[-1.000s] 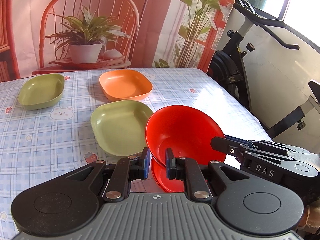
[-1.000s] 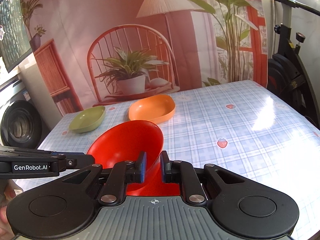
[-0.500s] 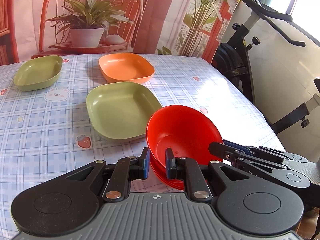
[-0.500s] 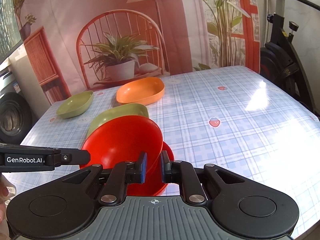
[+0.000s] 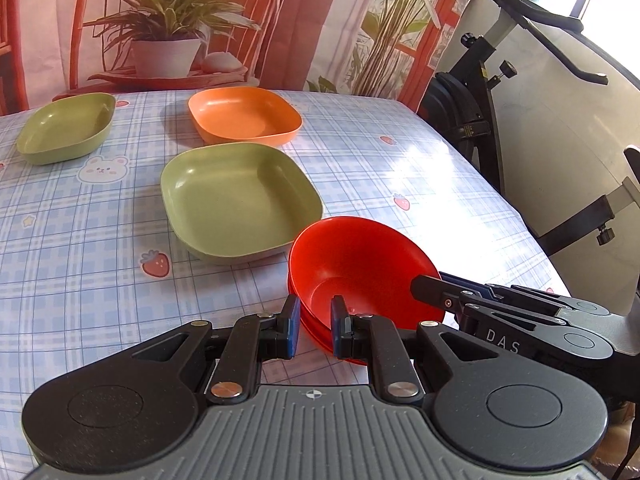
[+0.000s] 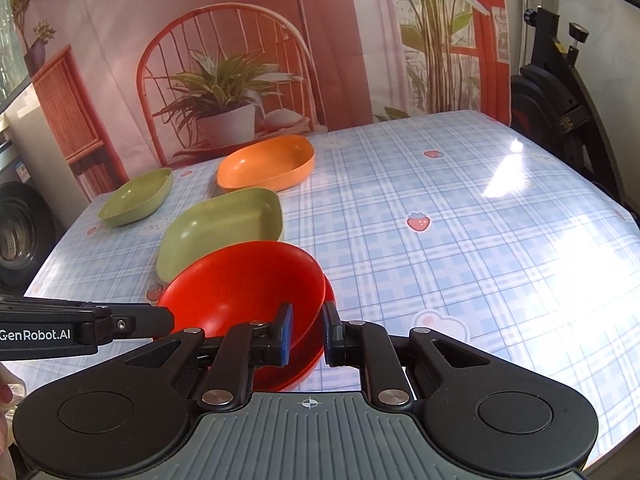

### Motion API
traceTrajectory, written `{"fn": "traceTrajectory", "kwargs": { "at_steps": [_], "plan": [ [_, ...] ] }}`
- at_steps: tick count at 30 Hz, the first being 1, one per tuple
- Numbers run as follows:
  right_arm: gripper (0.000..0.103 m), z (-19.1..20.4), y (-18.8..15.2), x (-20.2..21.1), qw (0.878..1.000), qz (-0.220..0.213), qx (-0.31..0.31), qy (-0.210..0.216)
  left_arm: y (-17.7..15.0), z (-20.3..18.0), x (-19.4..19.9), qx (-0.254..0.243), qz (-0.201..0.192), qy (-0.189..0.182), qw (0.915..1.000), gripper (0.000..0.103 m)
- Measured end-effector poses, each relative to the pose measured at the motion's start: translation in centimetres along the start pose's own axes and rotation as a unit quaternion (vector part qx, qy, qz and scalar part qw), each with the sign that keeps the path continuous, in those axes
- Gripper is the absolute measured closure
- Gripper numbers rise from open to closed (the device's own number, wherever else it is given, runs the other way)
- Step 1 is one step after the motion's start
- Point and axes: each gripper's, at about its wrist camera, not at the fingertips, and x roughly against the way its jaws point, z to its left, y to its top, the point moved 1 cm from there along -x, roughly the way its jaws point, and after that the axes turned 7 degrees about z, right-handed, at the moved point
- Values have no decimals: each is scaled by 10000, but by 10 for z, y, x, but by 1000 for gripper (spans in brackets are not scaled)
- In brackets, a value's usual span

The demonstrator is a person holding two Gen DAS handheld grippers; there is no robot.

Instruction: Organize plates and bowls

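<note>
A red bowl (image 5: 360, 264) sits nested in a second red bowl (image 5: 320, 336) near the table's front edge; both also show in the right wrist view (image 6: 244, 284). My left gripper (image 5: 314, 330) has its jaws parted a little around the near rim. My right gripper (image 6: 306, 334) also stands slightly open around the rim on the other side. A large green plate (image 5: 236, 196) lies just beyond the bowls. An orange plate (image 5: 244, 116) and a smaller green plate (image 5: 66, 126) lie farther back.
The table (image 6: 460, 216) has a blue checked cloth, with bare cloth to the right of the dishes. An exercise bike (image 5: 500, 92) stands off the right edge. A printed backdrop hangs behind the table. A washing machine (image 6: 20, 236) is at the left.
The red bowl has come down into the second red bowl, and both grippers' jaws have parted from its rim. Both cameras have dropped lower.
</note>
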Motion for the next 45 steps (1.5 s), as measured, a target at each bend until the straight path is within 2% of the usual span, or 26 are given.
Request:
{"fn": "traceTrajectory", "kwargs": {
  "at_steps": [9,16,24,28,34,38,40,42,45],
  "plan": [
    [85,2,0,1,9999,27,45,-94,-2,5,9,161,-136,-3,9998,85],
    [82,3,0,7,9998,-79,82,-177,-3,18,19,517,-363,27,9980,85],
    [82,4,11,14,9994,-242,146,-176,6,39,41,792,-728,254,9939,85],
    [82,6,26,21,9989,-378,242,-146,18,54,61,721,-966,561,9911,85],
    [82,14,67,25,9975,-579,410,-16,49,86,102,797,-1372,743,9845,84],
    [82,20,99,21,9957,-732,566,97,72,99,118,786,-1502,897,9814,83],
    [82,24,115,14,9939,-799,755,109,82,100,117,778,-1541,948,9804,79],
    [82,28,126,6,9921,-839,927,110,94,101,111,786,-1595,889,9800,65],
    [82,30,145,-10,9895,-909,1116,126,108,99,91,756,-1571,774,9816,64]
  ]
}}
